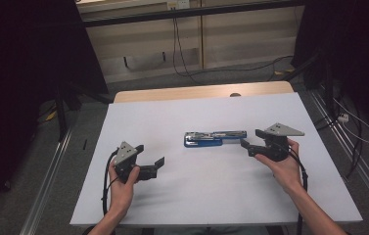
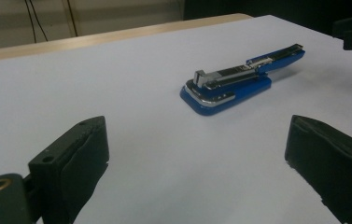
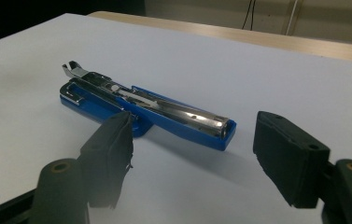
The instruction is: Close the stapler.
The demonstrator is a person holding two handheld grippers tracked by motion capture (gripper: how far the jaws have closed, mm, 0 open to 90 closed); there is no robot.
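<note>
Blue stapler (image 1: pixel 214 138) lies near the middle of the worktop (image 1: pixel 172 112), long axis across the table, swung open: chrome magazine and hinge parts sit exposed along the blue plastic base. White, matte sheet covers the worktop; a strip of pale wood edge shows at the far side. Bare surface all round the stapler, nothing standing between it and either gripper.

Beyond the far edge: grey floor, loose black cables (image 1: pixel 182 58), a pale wall panel, dark curtains at both sides, a metal rail along each side of the table.

Right gripper (image 1: pixel 250 141) is held low at the stapler's right end, hand (image 1: pixel 285 166) gripping it from behind, forearm angled in from the bottom right, grey three-cornered plate on top. Its jaws are released and parted, pointing at the stapler. In the right gripper view the blue end sits just ahead of the gap; one black pad (image 3: pixel 110 149) overlaps the base in the picture, but I cannot tell if it touches. No squeeze visible.

Left gripper (image 1: pixel 158 166) sits well apart to the stapler's left, hand (image 1: pixel 121 181) wrapped round the body, wrist nearly straight, cable looping beside it. Jaws released, spread wide, bare worktop between them; stapler lies farther off ahead.

Pads are black, blocky, slightly rough-edged.
</note>
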